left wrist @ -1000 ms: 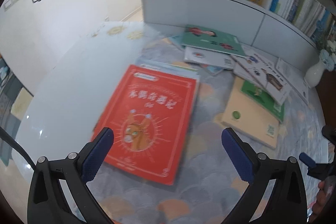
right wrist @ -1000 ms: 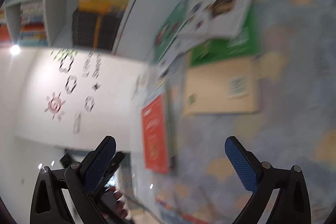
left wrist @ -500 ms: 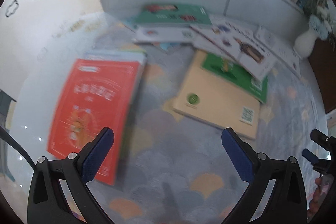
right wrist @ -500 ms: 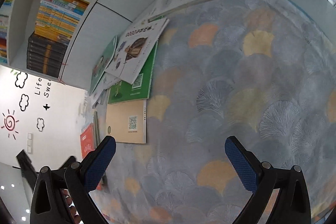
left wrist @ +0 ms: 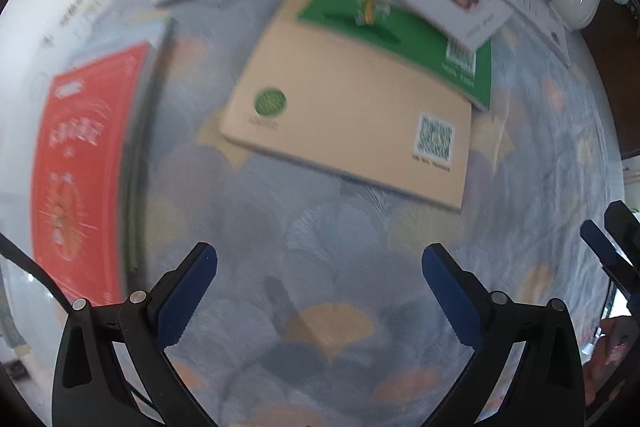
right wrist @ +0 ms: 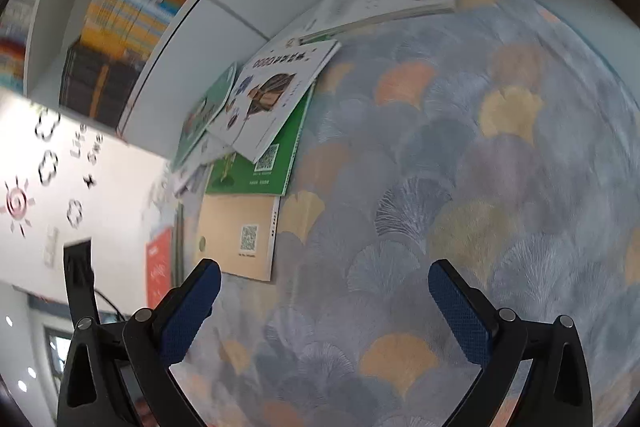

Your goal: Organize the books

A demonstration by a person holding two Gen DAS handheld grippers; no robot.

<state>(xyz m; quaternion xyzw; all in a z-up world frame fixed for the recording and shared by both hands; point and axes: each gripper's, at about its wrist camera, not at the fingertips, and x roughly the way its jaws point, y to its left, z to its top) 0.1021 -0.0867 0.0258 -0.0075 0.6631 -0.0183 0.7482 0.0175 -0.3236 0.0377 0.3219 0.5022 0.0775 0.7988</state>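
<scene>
Both the left tongs (left wrist: pixel 320 275) and right tongs (right wrist: pixel 324 291) are wide open and hold nothing. The tan book (left wrist: pixel 352 107) lies near, on the table (left wrist: pixel 320 227).

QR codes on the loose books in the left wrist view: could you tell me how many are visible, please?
2. One on the tan book, at its right corner; one on the green book overlapping it, near its right edge. Blur may hide others.
</scene>
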